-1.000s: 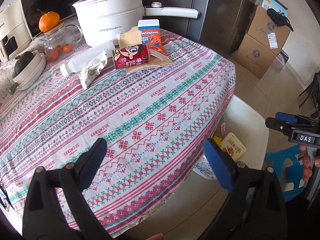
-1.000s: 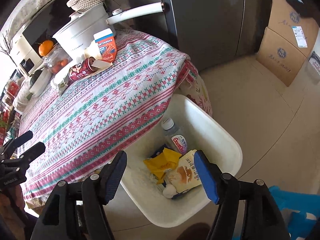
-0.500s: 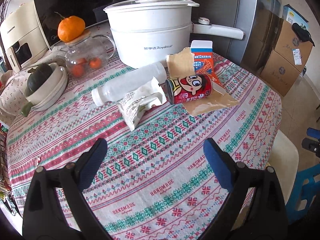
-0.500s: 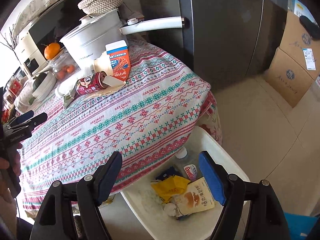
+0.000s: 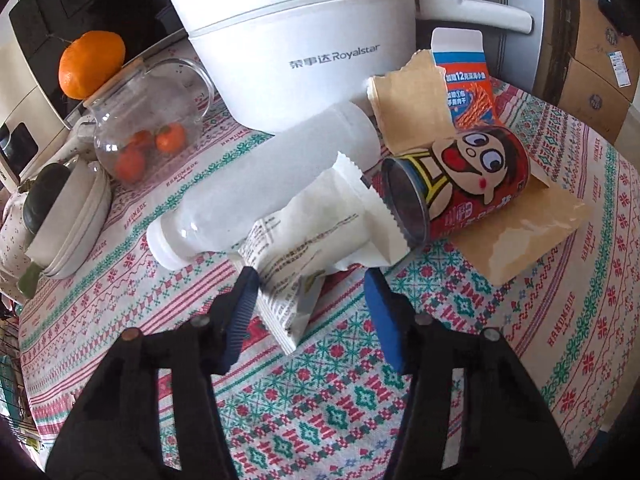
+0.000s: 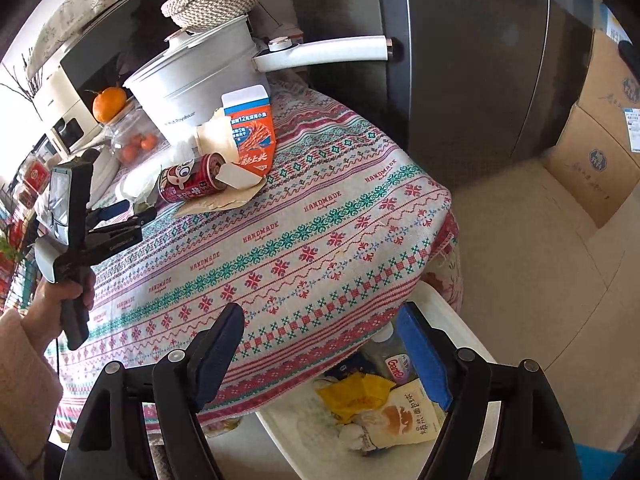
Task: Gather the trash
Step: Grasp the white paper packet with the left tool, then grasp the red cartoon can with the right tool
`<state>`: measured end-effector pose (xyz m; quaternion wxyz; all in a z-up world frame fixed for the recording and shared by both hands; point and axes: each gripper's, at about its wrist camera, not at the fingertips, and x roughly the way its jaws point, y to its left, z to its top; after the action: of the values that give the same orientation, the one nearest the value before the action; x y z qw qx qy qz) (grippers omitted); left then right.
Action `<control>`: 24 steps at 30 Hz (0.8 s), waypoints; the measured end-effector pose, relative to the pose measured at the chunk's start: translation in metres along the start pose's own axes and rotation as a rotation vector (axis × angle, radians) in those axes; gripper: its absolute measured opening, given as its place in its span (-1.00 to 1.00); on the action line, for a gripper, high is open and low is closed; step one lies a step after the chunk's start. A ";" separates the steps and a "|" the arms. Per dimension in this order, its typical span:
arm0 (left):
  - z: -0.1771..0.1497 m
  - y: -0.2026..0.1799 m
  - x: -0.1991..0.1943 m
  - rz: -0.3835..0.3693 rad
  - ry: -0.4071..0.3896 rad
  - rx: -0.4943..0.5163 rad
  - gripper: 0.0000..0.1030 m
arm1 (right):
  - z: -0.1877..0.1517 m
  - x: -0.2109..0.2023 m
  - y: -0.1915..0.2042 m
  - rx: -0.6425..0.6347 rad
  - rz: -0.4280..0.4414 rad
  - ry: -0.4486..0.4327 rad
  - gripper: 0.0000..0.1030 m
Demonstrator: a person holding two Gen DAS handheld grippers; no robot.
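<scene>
Patterned cloth printed "HANDMADE" covers the tabletop (image 5: 460,380), which stands in a kitchen area beside a dark refrigerator (image 6: 460,60). Nearest in the left wrist view, the left gripper (image 5: 308,300) is seen low over the cloth with its jaws spread; the lower end of a white wrapper (image 5: 320,232) lies between the blue pads, and contact cannot be confirmed. Partly under the wrapper's upper end a frosted plastic bottle (image 5: 272,184) lies on its side, cap toward the left. Just right of the wrapper a red can (image 5: 468,184) with a cartoon face lies on its side on brown paper (image 5: 520,236). Behind the can an orange-and-blue carton (image 5: 464,76) is seen upright against a white Royalstar pot (image 5: 304,40). Left of the pot a glass teapot (image 5: 148,128) holds small oranges, with a larger orange (image 5: 90,64) on its lid.

In the right wrist view, the right gripper (image 6: 320,356) is held with jaws spread and nothing between them, above the tabletop's near edge and a white bin (image 6: 296,432) on the floor. Inside the bin are noted a yellow wrapper (image 6: 352,396), a snack bag (image 6: 404,420) and a small bottle (image 6: 394,356). Cardboard boxes (image 6: 596,152) stand farther back at right.
</scene>
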<state>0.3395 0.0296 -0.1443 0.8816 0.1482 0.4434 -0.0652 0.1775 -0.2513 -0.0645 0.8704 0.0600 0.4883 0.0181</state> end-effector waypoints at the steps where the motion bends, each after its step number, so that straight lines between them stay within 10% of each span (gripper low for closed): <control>1: 0.000 0.002 0.002 0.011 -0.001 -0.012 -0.12 | 0.000 0.002 -0.001 0.004 0.002 0.004 0.56; 7: -0.002 0.016 0.002 -0.009 0.023 -0.080 -0.68 | 0.003 0.008 -0.003 0.015 -0.010 0.015 0.56; 24: -0.067 0.044 -0.150 -0.144 0.032 -0.350 -0.77 | 0.027 0.019 0.060 -0.016 0.062 -0.089 0.57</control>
<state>0.2092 0.0905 -0.0531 0.8797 -0.0386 0.4715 -0.0478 0.2116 -0.1927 -0.0592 0.8908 0.0690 0.4467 0.0462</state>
